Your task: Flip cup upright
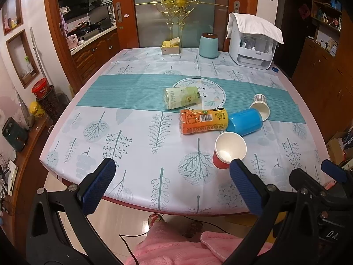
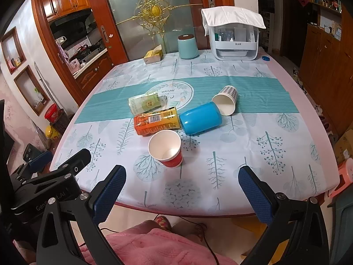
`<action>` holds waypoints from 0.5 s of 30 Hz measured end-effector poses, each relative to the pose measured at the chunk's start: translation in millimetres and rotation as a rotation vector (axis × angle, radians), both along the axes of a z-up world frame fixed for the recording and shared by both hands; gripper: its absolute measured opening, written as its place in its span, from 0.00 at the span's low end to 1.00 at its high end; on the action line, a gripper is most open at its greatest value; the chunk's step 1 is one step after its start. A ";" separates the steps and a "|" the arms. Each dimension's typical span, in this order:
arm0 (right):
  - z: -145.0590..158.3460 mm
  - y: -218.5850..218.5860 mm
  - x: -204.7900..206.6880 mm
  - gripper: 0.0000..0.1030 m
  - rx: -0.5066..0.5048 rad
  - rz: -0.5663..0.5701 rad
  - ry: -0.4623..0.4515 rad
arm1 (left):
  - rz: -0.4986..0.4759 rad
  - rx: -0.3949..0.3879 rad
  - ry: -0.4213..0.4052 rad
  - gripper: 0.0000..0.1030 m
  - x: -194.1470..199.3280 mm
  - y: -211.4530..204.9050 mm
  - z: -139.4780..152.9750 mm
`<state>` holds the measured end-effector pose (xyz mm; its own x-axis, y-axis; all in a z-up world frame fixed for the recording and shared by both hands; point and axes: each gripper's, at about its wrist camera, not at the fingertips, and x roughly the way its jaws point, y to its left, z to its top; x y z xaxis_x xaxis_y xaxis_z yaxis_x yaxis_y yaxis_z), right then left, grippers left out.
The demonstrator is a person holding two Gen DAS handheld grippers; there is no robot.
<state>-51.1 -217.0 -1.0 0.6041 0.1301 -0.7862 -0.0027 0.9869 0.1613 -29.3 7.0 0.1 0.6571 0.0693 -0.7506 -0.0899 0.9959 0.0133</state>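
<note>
A red paper cup stands upright near the table's front. A blue plastic cup lies on its side behind it. A checked paper cup lies on its side, mouth towards me. An orange canister and a green canister lie on their sides. My left gripper is open and empty at the table's front edge. My right gripper is open and empty at the front edge too.
At the table's far edge stand a yellow tissue box, a teal canister and a white appliance under a towel. A cabinet stands on the right. Pink clothing is below.
</note>
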 end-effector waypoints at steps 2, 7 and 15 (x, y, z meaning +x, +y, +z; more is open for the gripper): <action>-0.4 -1.4 0.9 1.00 0.000 -0.001 0.001 | -0.002 -0.001 0.001 1.00 -0.1 0.6 0.1; -2.0 -5.9 3.1 1.00 0.005 -0.002 0.006 | -0.008 0.005 0.003 1.00 5.1 -2.4 0.6; -3.2 -8.7 5.7 1.00 0.005 -0.002 0.008 | -0.012 -0.003 0.004 1.00 9.6 -4.8 0.0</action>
<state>-45.3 -225.7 -4.2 0.5981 0.1332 -0.7903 0.0003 0.9861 0.1664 -19.7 2.3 0.1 0.6548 0.0596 -0.7534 -0.0782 0.9969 0.0109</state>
